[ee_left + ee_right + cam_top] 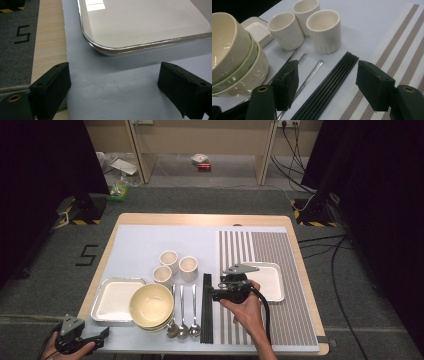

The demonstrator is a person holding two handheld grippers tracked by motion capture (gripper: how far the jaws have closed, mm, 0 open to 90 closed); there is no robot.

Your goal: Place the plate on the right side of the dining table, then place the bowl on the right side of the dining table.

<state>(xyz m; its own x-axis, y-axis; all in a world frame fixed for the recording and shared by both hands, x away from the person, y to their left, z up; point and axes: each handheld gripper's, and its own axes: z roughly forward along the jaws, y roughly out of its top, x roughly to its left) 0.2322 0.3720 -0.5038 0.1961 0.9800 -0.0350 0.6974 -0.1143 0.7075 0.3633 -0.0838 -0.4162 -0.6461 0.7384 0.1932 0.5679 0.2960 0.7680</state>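
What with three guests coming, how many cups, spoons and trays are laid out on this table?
Cups: 3
Spoons: 3
Trays: 2
Total: 8

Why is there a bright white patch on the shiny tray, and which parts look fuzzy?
Left gripper view: a ceiling light glares off the steel-rimmed white tray. Right gripper view: the stacked cream bowls at the edge look soft. High view: the room's sides are dark.
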